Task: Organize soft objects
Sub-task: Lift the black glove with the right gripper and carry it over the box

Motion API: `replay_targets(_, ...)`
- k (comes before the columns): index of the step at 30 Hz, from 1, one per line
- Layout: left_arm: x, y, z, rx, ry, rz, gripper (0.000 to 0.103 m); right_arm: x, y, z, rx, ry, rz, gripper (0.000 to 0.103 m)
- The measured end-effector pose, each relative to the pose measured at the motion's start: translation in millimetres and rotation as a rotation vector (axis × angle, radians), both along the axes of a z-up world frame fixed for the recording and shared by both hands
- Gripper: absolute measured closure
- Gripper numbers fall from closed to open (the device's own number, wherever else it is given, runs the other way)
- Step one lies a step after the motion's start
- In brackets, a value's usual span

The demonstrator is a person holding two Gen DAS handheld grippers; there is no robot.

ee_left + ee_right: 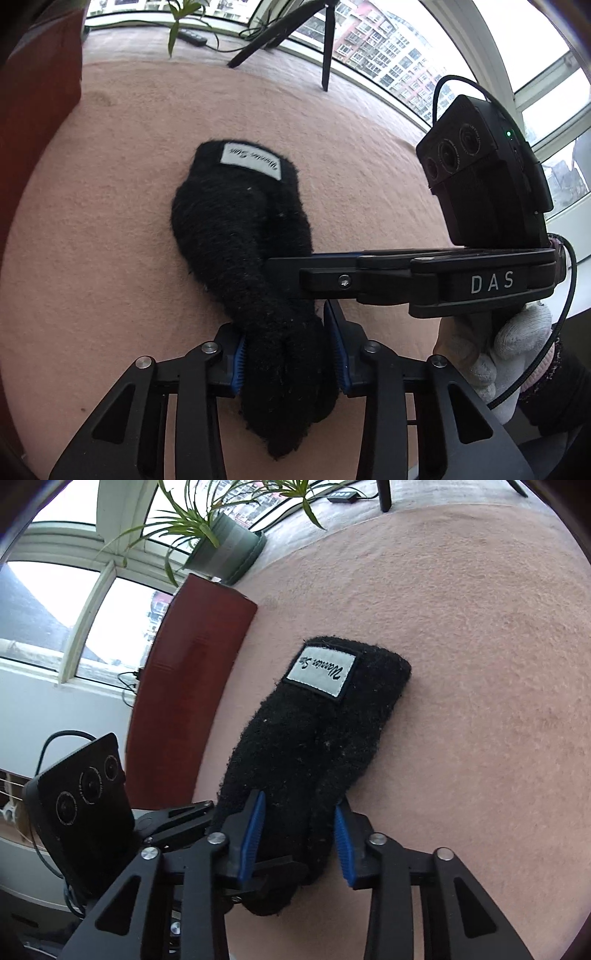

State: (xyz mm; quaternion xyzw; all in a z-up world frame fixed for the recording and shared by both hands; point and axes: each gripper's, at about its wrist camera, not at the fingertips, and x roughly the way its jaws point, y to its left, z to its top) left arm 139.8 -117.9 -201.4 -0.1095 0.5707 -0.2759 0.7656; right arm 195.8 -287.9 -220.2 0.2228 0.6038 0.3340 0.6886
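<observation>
Pink fuzzy cloth (pixel 110 221) covers the surface under both tools, with windows behind. No earlier frame is given. The left tool (pixel 290 363) is seen closed onto the near end of a black glove (pixel 236 236), its blue pads (pixel 241 365) pressed into the fleece on both sides. The right tool (pixel 300 840) is set around the same end of the glove (pixel 314 738), its blue pads (pixel 253 834) against the fleece, so a grip is shown there too. The glove is made of thick, fuzzy black fabric flecked with pale lint; it is laid flat on the cloth, stretching away from the tools. A white label (pixel 320 674) with black script is sewn near its far cuff. A white-gloved hand (pixel 509 354) is seen holding the right tool's handle.
</observation>
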Motion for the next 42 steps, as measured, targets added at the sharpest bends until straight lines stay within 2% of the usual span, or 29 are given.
replay_targets(7, -15.5, 14.4, 24.4, -0.001, -0.064, 0.026, 0.068, -6.7, 13.2, 25.6, 0.018, -0.058, 0.020, 0.075)
replay_targets(13, -20.5, 32.3, 53.3, 0.004, -0.145, 0.069, 0.068, -6.5, 36.3, 60.5, 0.044, -0.135, 0.050, 0.077)
replay_targets(26, -7.5, 104.1, 115.0, 0.036, -0.288, 0.214, 0.068, 16.8, 127.3, 134.4, 0.077, -0.312, 0.181, 0.077)
replay_targets(35, 20.1, 138.0, 119.1, 0.076, -0.303, 0.282, 0.068, 46.6, 183.0, 149.3, 0.060, -0.355, 0.244, 0.077)
replay_targets(42, 53.2, 165.5, 110.5, 0.098, -0.268, 0.318, 0.068, 73.3, 214.4, 146.0, 0.002, -0.379, 0.255, 0.077)
